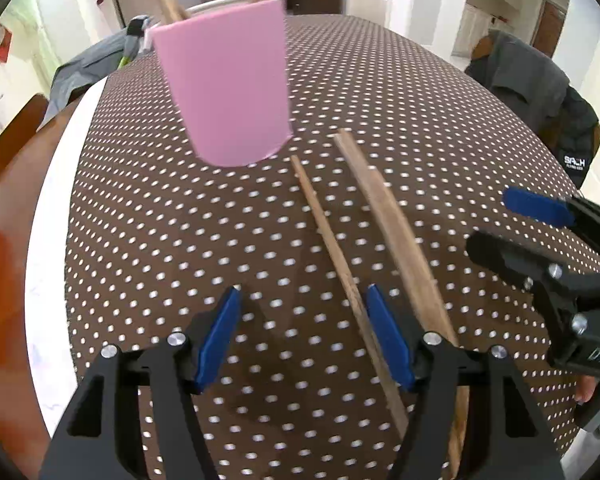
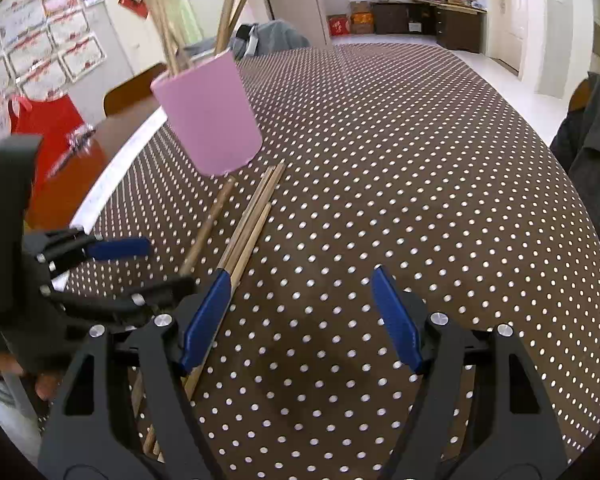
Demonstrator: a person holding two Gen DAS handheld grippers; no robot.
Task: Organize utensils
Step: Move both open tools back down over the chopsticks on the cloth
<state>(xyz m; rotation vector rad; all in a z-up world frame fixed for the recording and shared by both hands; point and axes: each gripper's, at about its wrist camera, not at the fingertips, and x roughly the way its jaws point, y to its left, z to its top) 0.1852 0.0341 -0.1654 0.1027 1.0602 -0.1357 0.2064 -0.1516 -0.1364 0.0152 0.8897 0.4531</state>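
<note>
A pink cup (image 1: pixel 224 80) (image 2: pixel 212 116) stands on the brown polka-dot tablecloth (image 1: pixel 380 80) with several wooden chopsticks (image 2: pixel 228 4) upright in it. Just in front of the cup lie a single thin chopstick (image 1: pixel 328 240) (image 2: pixel 212 220) and a bundle of chopsticks (image 1: pixel 388 216) (image 2: pixel 252 220). My left gripper (image 1: pixel 304 292) (image 2: pixel 170 264) hovers open over the near end of the thin chopstick, which runs under its right finger; nothing is gripped. My right gripper (image 2: pixel 300 276) (image 1: pixel 492 220) is open and empty, its left finger over the bundle's near end.
A white strip (image 1: pixel 52 220) borders the cloth's left edge above the wooden tabletop. A red object (image 2: pixel 52 128) and a chair back (image 2: pixel 132 92) stand at the left. Grey garments hang on chairs at the far end (image 1: pixel 92 68) and the right (image 1: pixel 532 76).
</note>
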